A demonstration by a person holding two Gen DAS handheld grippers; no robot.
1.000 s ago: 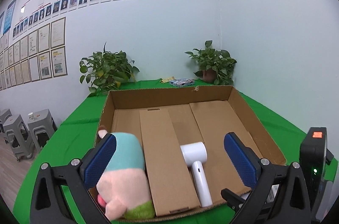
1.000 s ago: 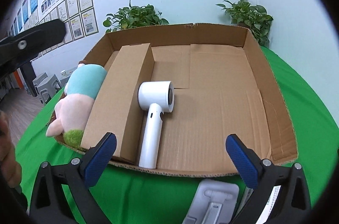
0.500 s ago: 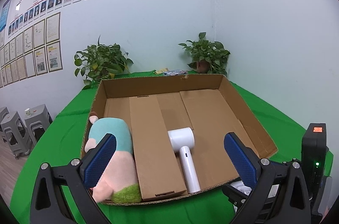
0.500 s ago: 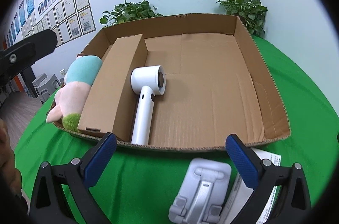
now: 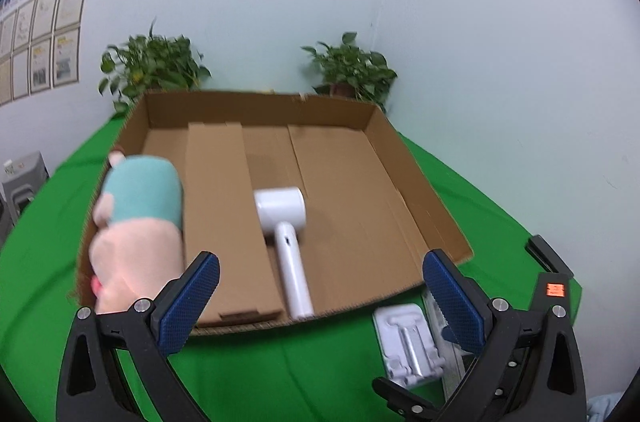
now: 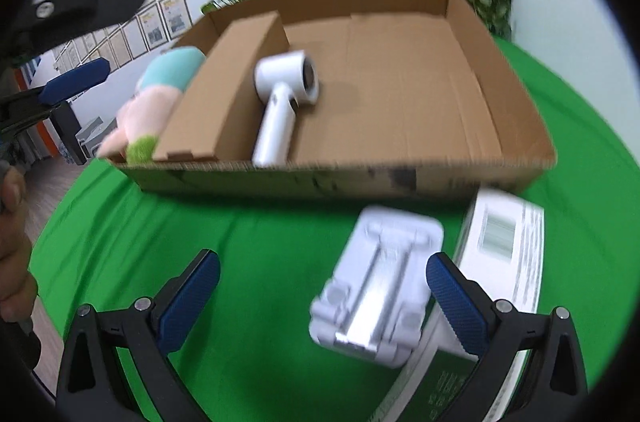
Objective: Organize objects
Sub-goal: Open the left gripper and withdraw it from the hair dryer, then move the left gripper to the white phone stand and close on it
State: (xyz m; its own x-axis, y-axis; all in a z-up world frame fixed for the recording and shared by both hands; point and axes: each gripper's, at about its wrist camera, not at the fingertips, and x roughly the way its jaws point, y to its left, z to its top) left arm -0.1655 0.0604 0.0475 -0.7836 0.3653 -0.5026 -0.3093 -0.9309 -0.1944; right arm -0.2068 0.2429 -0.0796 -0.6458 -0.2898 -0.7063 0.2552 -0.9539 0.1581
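- Right gripper [image 6: 322, 296] hangs wide apart and empty over the green cloth [image 6: 240, 242], just above the white stand [image 6: 378, 286], which overlaps the white box [image 6: 508, 254]
- Left gripper [image 5: 320, 296] is likewise spread and empty
- Risk: closing here could nip the box edge along with the stand
- Beyond, the cardboard tray [image 6: 504, 70] holds the hair dryer [image 6: 286, 102] and plush toy [image 6: 156, 102]

White hairdryer [image 5: 285, 230] (flat) in cardboard box [image 5: 400, 158], seemingly.
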